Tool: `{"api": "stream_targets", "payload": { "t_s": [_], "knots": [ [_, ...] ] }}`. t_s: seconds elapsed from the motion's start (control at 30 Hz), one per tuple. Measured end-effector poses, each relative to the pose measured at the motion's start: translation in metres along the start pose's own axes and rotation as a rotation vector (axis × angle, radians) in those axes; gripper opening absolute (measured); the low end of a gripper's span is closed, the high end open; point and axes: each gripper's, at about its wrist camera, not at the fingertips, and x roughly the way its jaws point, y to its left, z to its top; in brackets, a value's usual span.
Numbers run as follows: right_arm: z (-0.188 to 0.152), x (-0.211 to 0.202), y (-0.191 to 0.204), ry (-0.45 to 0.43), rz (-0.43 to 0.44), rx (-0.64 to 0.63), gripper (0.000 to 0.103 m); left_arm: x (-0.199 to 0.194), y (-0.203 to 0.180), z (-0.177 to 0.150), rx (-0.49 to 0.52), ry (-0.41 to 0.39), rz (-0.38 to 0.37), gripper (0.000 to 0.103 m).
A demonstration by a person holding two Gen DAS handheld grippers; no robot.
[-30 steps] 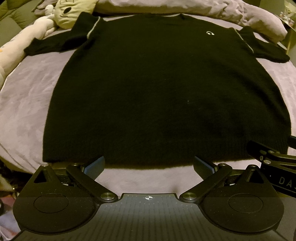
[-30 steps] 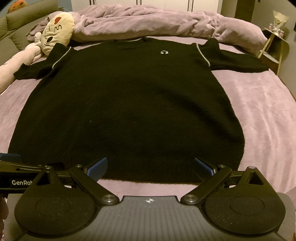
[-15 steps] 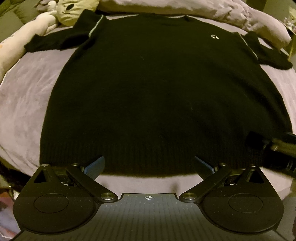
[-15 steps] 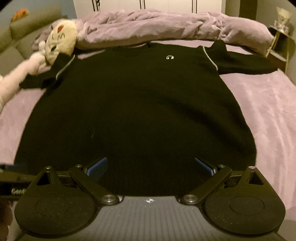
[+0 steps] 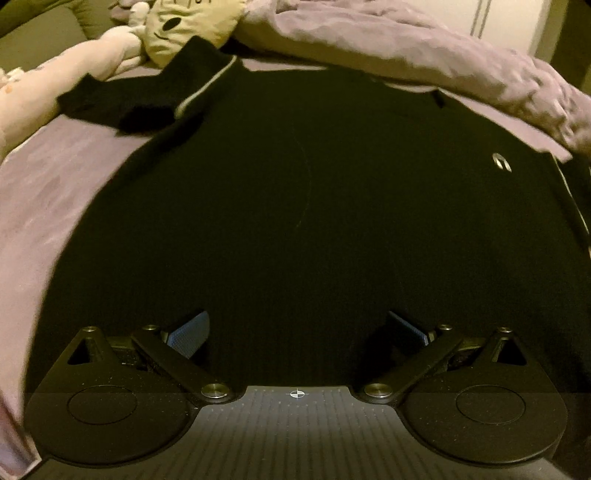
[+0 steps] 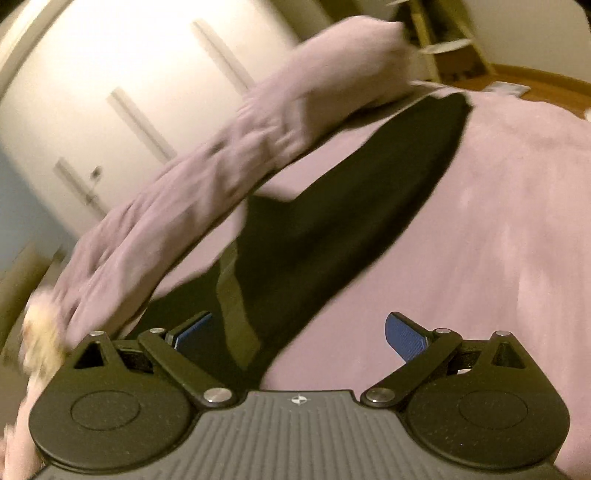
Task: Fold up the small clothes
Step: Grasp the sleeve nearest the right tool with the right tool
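A black short-sleeved knit top (image 5: pixel 295 206) lies flat on the lilac bed, with a small white logo (image 5: pixel 501 162) on its chest and a pale stripe along its left sleeve (image 5: pixel 144 99). My left gripper (image 5: pixel 297 328) hangs open over the lower body of the top, nothing between its blue pads. In the tilted, blurred right wrist view, the top's right sleeve (image 6: pixel 351 221) stretches away across the sheet. My right gripper (image 6: pixel 299 332) stands open just in front of that sleeve's shoulder end, its left pad over black cloth.
A rumpled lilac duvet (image 5: pixel 406 48) lies along the head of the bed. A cream plush cat (image 5: pixel 184 26) and a pink plush (image 5: pixel 55 85) rest at the far left. White wardrobe doors (image 6: pixel 110 92) stand behind. Bare sheet (image 6: pixel 498 240) spreads right of the sleeve.
Both grippers have moved forward over the top. The right one has swung right and tilted, now facing the right sleeve instead of the whole garment. Both stay open.
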Motion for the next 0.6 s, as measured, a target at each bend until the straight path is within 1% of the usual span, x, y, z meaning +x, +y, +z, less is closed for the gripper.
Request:
{"api": "stream_targets", "payload": {
  "t_s": [0.07,0.1,0.13,0.17,0.2,0.23,0.3,0.33,0.37,0.4,0.43,0.47,0.53,0.6],
  "knots": [
    [0.038,0.031,-0.033,-0.069,-0.065,0.106,0.097,0.019,-0.013,0.012,-0.013,-0.005,0.009,0.103],
    [0.054,0.044,-0.048,-0.095,-0.096,0.152,0.089,0.025,-0.019,0.017,-0.016,-0.023,0.029,0.103],
    [0.068,0.058,-0.061,-0.116,-0.121,0.194,0.074,0.028,-0.026,0.021,-0.014,-0.057,0.049,0.103],
    [0.083,0.073,-0.078,-0.133,-0.153,0.243,0.066,0.03,-0.031,0.024,-0.003,-0.09,0.054,0.103],
    [0.093,0.082,-0.089,-0.146,-0.17,0.272,0.056,0.033,-0.036,0.026,0.013,-0.102,0.05,0.103],
    [0.102,0.093,-0.101,-0.164,-0.175,0.303,0.052,0.036,-0.04,0.027,0.022,-0.101,0.049,0.103],
    [0.113,0.106,-0.113,-0.204,-0.16,0.345,0.051,0.043,-0.044,0.027,0.019,-0.1,0.053,0.103],
    [0.118,0.115,-0.114,-0.211,-0.153,0.359,0.048,0.046,-0.044,0.027,0.01,-0.1,0.053,0.103],
    [0.124,0.124,-0.117,-0.224,-0.15,0.365,0.042,0.047,-0.042,0.025,-0.005,-0.104,0.048,0.103],
    [0.126,0.128,-0.118,-0.228,-0.154,0.367,0.028,0.047,-0.039,0.023,-0.027,-0.116,0.039,0.103],
    [0.13,0.132,-0.115,-0.226,-0.168,0.371,0.009,0.048,-0.037,0.021,-0.043,-0.127,0.031,0.103],
    [0.133,0.136,-0.116,-0.221,-0.151,0.372,0.01,0.048,-0.036,0.02,-0.05,-0.131,0.026,0.103],
    [0.135,0.135,-0.108,-0.222,-0.164,0.347,0.009,0.048,-0.038,0.019,-0.037,-0.136,0.027,0.103],
    [0.138,0.127,-0.093,-0.232,-0.16,0.273,0.009,0.048,-0.038,0.019,-0.03,-0.134,0.025,0.103]
  ]
}}
